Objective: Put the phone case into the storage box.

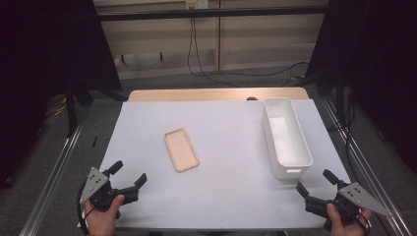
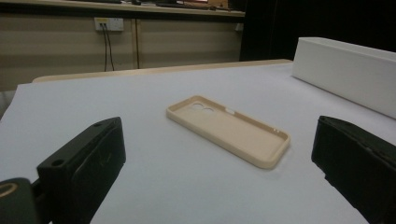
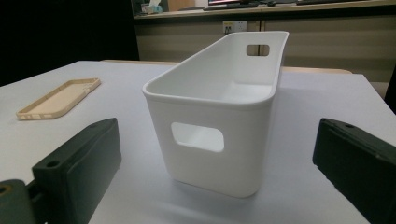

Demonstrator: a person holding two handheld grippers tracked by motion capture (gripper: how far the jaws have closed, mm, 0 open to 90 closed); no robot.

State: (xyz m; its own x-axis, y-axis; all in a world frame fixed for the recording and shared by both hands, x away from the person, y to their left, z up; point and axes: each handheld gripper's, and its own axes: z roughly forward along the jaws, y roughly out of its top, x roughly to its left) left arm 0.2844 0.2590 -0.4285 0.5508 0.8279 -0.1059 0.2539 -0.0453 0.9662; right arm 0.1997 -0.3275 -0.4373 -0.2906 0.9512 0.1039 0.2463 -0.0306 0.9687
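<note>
White paper covers the bench (image 1: pixel 147 147), where a beige phone case (image 1: pixel 181 149) lies flat left of an empty white bin (image 1: pixel 286 136), and both left tongs (image 1: pixel 129 174) and right tongs (image 1: pixel 314 183) wait wide open, holding nothing, so probably the next move is reaching the case.

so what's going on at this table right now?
A person holds a gripper in each hand at the near edge of the table. The left gripper faces a beige phone case lying flat with its open side up; the right gripper faces an empty white bin. Both have their jaws open and touch nothing. The case lies outside the bin.
</note>
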